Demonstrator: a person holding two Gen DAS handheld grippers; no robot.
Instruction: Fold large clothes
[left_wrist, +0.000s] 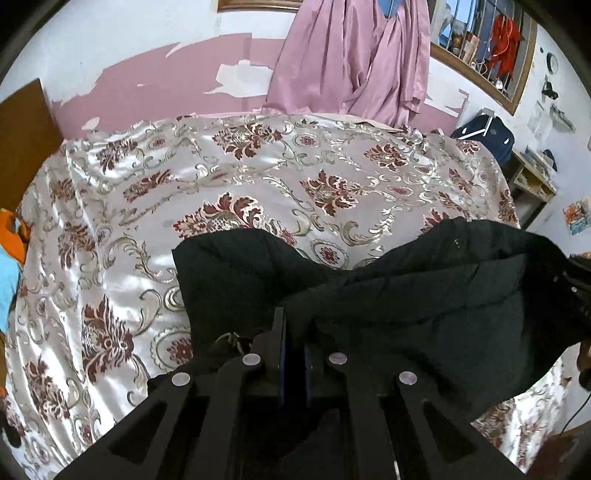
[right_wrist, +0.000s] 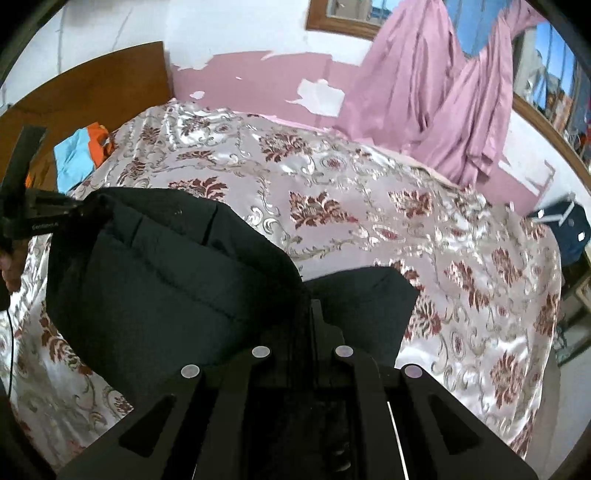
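To the far left of the left gripper (left_wrist: 293, 332), orange and light blue clothes (left_wrist: 11, 251) are seen at the edge of the bed, below a brown wooden headboard (left_wrist: 26, 125). The floral satin bedspread (left_wrist: 147, 206) is spread ahead of and to the left of that gripper. Its jaws are pressed together on a fold of the black padded jacket (left_wrist: 424, 295), which is bunched directly in front of the fingers and is draped off to their right. Beyond the bed, a pink curtain (left_wrist: 351, 59) is hung ahead and above, and a dark blue bag (left_wrist: 487, 129) is seen far to the right. In the right wrist view, the right gripper (right_wrist: 312, 314) is likewise clamped on the jacket (right_wrist: 166, 277), whose bulk is held up to the left of the fingers, with a smaller flap to their right. The other gripper is seen at the far left edge, at the jacket's upper corner.
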